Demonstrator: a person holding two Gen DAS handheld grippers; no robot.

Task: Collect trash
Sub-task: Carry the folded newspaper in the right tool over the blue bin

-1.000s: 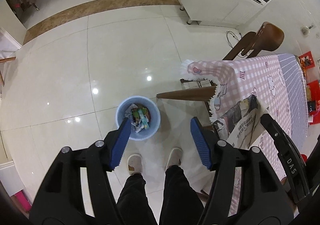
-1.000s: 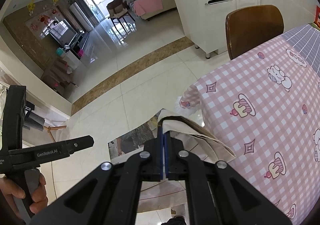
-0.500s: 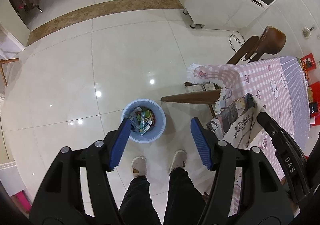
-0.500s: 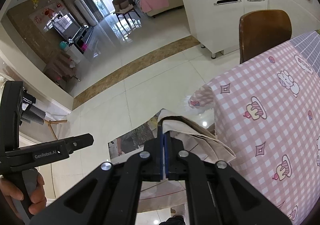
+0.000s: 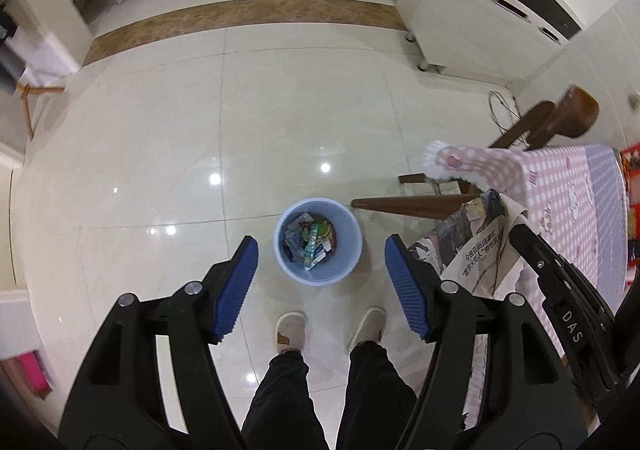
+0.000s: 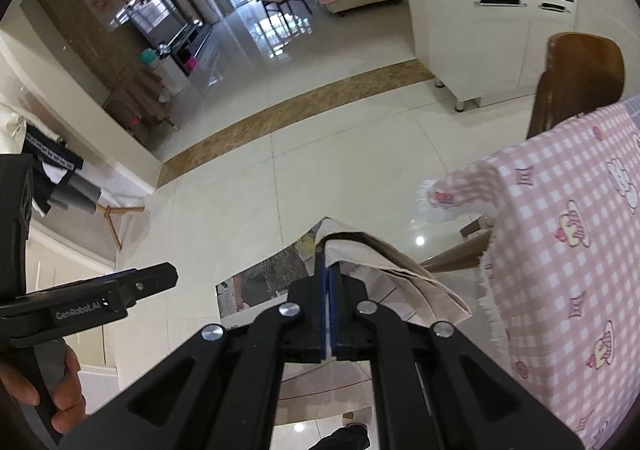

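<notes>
Now the blue bin (image 5: 318, 241) sits centred under the open left hand-held gripper (image 5: 320, 286) — right hand-held gripper (image 6: 328, 314), clamping newspaper (image 6: 384, 270), nears drop-off.

The right gripper (image 6: 329, 290) has its blue pads pressed together on a folded newspaper (image 6: 384, 270), whose sheets drape away toward 4 o'clock and hang below toward 6. At 9 o'clock the left gripper (image 6: 120, 290) juts in, its handle held by a hand (image 6: 48, 390) at 8 o'clock. A pink checked tablecloth (image 6: 568, 250) fills 3 to 5 o'clock, with a brown chair (image 6: 580, 78) behind it at 2 o'clock.
</notes>
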